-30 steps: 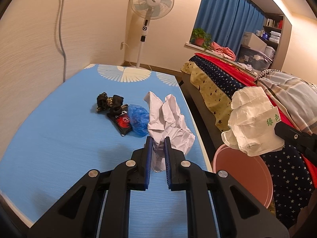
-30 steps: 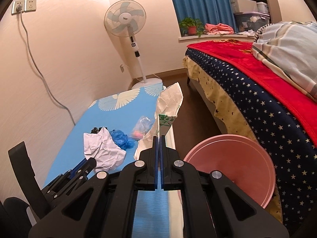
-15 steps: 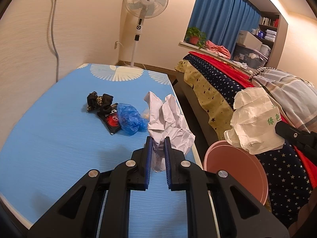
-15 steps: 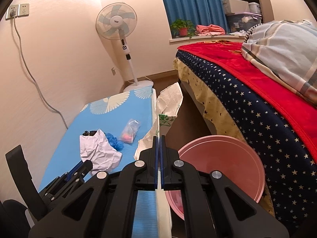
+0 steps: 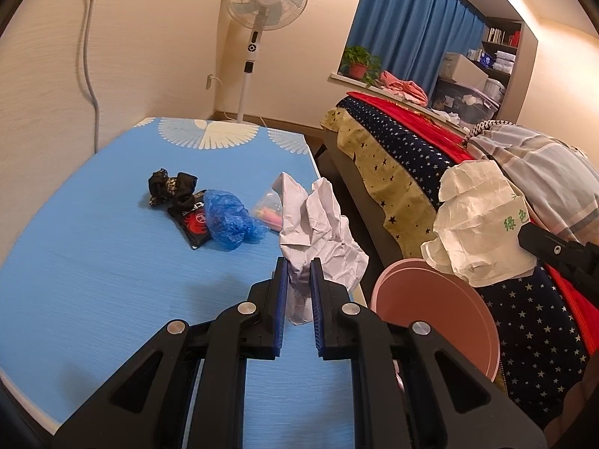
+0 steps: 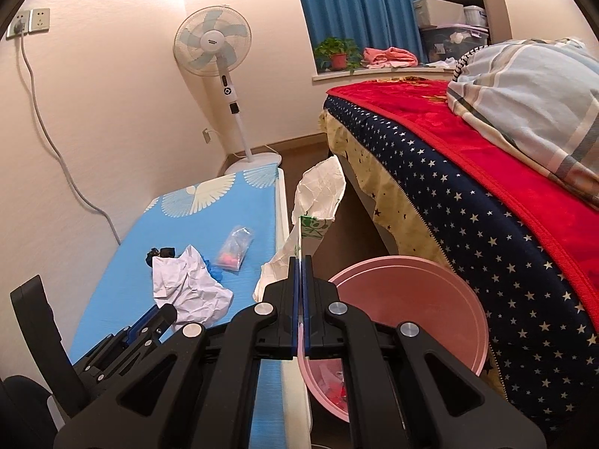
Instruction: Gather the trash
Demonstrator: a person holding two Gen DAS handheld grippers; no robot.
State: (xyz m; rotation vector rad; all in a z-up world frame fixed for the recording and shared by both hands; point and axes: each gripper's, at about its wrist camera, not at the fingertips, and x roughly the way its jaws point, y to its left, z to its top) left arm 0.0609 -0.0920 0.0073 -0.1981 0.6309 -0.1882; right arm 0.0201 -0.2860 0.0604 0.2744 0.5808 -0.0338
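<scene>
A: Crumpled white paper (image 5: 322, 235)?
B: Pinched in left gripper (image 5: 298, 265), jaws nearly closed on it, over the blue table (image 5: 93, 262) edge.
A: Right gripper (image 6: 300, 262)?
B: Clamped tight on a white bag (image 6: 318, 194) (green print), above the pink bin (image 6: 411, 299). Blue wad (image 5: 232, 220) and black wrapper (image 5: 192, 224) lie on the table.

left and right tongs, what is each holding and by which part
Left tongs: crumpled white paper sheet, pinched at its lower near end. Right tongs: creased cream paper bag with green print, gripped by its lower edge.
</scene>
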